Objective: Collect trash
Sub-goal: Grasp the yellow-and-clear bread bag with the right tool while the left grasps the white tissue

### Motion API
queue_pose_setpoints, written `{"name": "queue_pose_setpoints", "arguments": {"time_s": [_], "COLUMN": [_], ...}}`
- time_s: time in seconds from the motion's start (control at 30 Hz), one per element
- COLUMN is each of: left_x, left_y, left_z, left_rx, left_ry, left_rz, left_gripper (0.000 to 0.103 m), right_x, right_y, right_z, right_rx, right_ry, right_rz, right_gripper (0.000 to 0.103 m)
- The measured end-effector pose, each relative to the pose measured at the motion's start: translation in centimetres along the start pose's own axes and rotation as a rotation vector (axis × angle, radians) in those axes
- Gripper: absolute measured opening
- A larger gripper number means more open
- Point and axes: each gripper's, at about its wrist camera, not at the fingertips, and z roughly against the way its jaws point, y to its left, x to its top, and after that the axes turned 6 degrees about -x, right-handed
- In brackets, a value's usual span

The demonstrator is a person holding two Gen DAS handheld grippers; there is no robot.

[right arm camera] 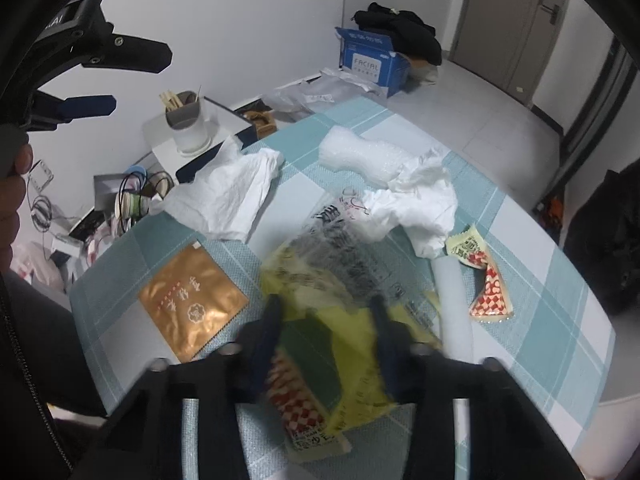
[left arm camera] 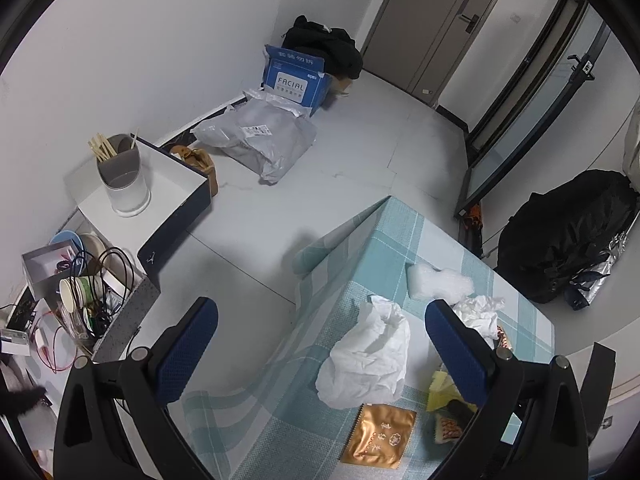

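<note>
The right claw (right arm camera: 324, 316) had narrowed onto a yellow wrapper (right arm camera: 320, 360) lying on the desk (right arm camera: 560, 320); blur hid whether its pads pressed it. The left claw (left arm camera: 320, 340) hung wide, with nothing in it, over the desk's corner, a crumpled tissue (left arm camera: 368, 356) between its fingers in that view. The rest of the trash lay on the checked cloth: a gold sachet (right arm camera: 192, 304), a second tissue (right arm camera: 416, 200), bubble wrap (right arm camera: 360, 152) and two small red-checked packets (right arm camera: 488, 280).

On the floor, a white cup (left arm camera: 124, 176) standing in a box lid (left arm camera: 176, 184) held wooden sticks (left arm camera: 102, 148). Beside it a grey box (left arm camera: 124, 308) held paper cups (left arm camera: 76, 292) and black cables. By the wall an open blue carton (left arm camera: 296, 76) stood behind a grey mailer bag (left arm camera: 256, 140); what was in it could not be told.
</note>
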Motion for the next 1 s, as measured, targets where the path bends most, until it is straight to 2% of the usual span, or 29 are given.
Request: {"name": "queue_pose_setpoints", "arguments": {"time_s": [0.07,0.13,0.23,0.7,0.87,1.0], "left_x": [0.0,-0.1,-0.1,-0.4,-0.5,-0.5], "left_y": [0.2,0.2,0.3,1.1,-0.1,-1.6], "left_z": [0.0,0.0,-0.2,-2.7,-4.8,-6.3], "left_rx": [-0.004,-0.012,-0.019,-0.069,-0.099,-0.093], "left_ry": [0.004,0.009,0.019,0.14,0.253,0.312], "left_rz": [0.009,0.016,0.016,0.058,0.007,-0.045], "left_gripper": [0.102,0.102,0.102,0.102,0.102,0.101], "right_x": [-0.1,-0.1,-0.1,-0.2,-0.6,-0.8], "right_y": [-0.3,-0.7,-0.7,-1.4,-2.8,-4.5], "right_z": [0.1,0.2,0.8,6.7,8.4,9.4], "right_rx": [0.01,0.019,0.009,0.019,0.025,0.037], "right_ry": [-0.006,-0.006,-0.035,-0.174,-0.218,-0.238], "right_rz": [-0.016,-0.035,-0.033,-0.059,-0.089,-0.132], "right_gripper": [0.026,0.016,0.011,0.009,0.009,0.009]}}
